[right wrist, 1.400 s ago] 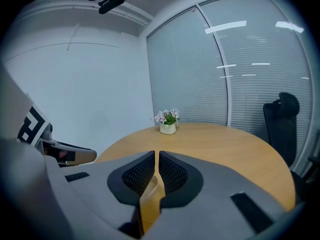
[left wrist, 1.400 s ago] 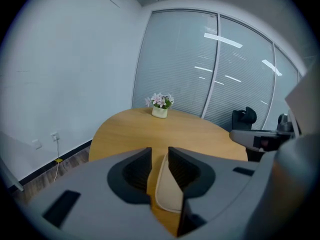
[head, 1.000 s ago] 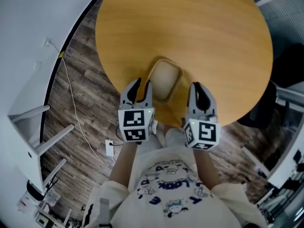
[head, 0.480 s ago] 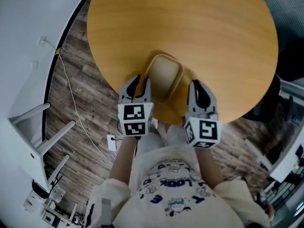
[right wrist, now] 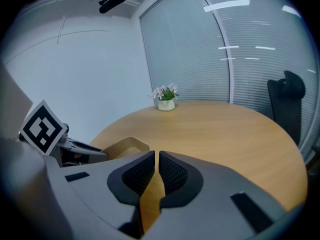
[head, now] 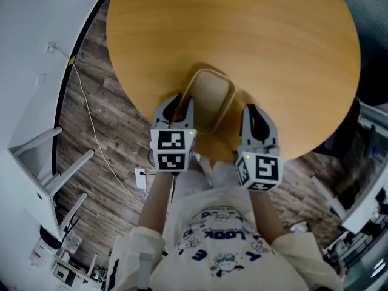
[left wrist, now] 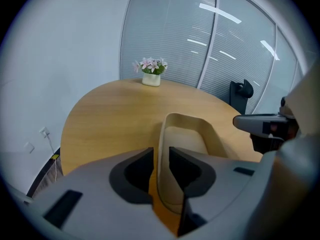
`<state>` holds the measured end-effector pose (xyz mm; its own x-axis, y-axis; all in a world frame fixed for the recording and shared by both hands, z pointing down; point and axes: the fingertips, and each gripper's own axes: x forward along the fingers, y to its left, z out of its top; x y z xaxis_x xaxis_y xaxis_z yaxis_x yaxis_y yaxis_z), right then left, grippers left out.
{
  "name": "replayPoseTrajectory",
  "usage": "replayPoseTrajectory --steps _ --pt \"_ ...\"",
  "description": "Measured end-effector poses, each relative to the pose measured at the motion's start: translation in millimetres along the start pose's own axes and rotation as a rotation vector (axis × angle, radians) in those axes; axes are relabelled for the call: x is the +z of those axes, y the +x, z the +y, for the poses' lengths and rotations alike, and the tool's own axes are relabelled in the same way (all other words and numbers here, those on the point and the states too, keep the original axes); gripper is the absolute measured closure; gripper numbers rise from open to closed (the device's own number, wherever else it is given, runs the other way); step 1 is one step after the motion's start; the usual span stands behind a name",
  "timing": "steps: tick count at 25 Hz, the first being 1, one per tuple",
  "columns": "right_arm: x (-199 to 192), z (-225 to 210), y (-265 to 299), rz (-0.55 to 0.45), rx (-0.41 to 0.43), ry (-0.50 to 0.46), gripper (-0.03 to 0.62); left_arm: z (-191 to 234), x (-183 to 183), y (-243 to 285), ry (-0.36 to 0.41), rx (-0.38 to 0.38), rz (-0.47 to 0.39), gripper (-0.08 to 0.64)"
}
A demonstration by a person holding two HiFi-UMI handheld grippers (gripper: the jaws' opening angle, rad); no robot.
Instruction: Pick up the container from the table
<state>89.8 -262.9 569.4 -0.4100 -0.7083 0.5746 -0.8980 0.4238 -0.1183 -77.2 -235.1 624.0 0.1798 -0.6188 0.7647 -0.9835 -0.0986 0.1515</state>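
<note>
1. While a white cable [head: 91, 123] trails over the plank floor [head: 118, 144] at the left of the head view, the left gripper [head: 180, 107] sits just left of centre. It is at the near edge of the round wooden table [head: 242, 35].
2. Left gripper view: the left gripper [left wrist: 161, 159] has its jaws narrow, one on each side of the left wall of the container [left wrist: 187, 134], and closed on that wall. The wall runs up the middle of the frame between them.
3. Container [head: 212, 99]: beige, open-topped, with rounded corners. It sits on the table at the centre of the head view, close to the table's near edge and between the two grippers.
4. Right gripper [head: 254, 115]: right of centre in the head view, just beside the container and apart from it. In the right gripper view its jaws [right wrist: 156, 166] are all but together, and only table wood shows in the slit. The container [right wrist: 120, 146] lies at lower left of that frame.
5. Flower pot [left wrist: 151, 79] [right wrist: 166, 104]: white, at the table's far side, upper middle in both gripper views, well apart from the container.
6. Dark chair [right wrist: 287, 94]: right edge of the right gripper view, beyond the table.
</note>
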Motion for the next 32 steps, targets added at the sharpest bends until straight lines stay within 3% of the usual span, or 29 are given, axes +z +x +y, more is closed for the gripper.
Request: replayPoseTrajectory --steps 2,5,15,32 --pt "-3 0 1 0.005 0.0 -0.001 0.566 0 -1 1 -0.004 -0.008 -0.003 0.467" --pt "-5 1 1 0.009 -0.001 -0.002 0.566 3 -2 1 -0.014 -0.003 -0.008 0.531" --pt "7 3 -6 -0.027 -0.021 -0.003 0.566 5 9 -15 -0.088 -0.019 -0.055 0.54" --pt "111 41 -54 -0.272 -0.04 -0.064 0.566 24 88 -129 -0.127 0.01 -0.331 0.541"
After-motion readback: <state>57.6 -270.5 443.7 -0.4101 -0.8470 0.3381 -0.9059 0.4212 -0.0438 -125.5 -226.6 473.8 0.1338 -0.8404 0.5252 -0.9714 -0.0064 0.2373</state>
